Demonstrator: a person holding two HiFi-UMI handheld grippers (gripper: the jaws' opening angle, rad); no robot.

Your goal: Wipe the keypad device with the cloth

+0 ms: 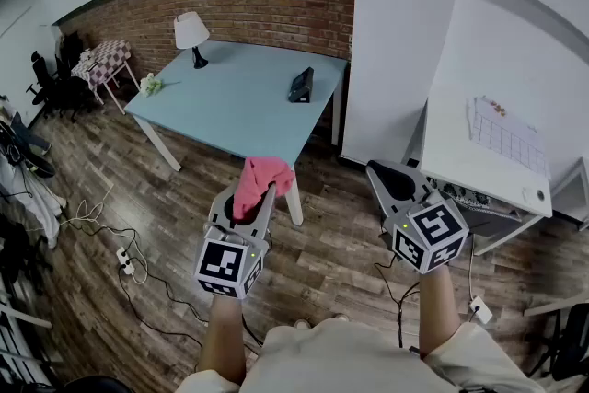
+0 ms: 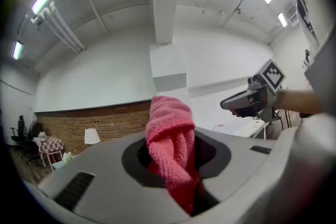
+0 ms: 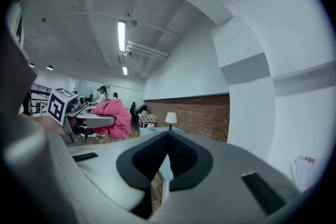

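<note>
Keypad device (image 1: 301,85) well ahead on blue desk (image 1: 230,110); left hand-held gripper (image 1: 245,209) clamped on pink cloth (image 1: 262,178), likely ready for wiping; right hand-held gripper (image 1: 396,183) closed, empty.

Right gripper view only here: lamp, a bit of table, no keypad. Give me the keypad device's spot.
Observer: Head view: the keypad device stands on the blue table near its right edge, well right of the lamp.
Operator: Confirm the cloth is clamped, not draped.
Observer: Left gripper view: the left gripper is shut on the pink cloth, which bulges up out of the jaws.
Operator: Tell me what lies under the grippers.
Observer: Head view: wood floor. The left gripper and the right gripper are both short of the table.
</note>
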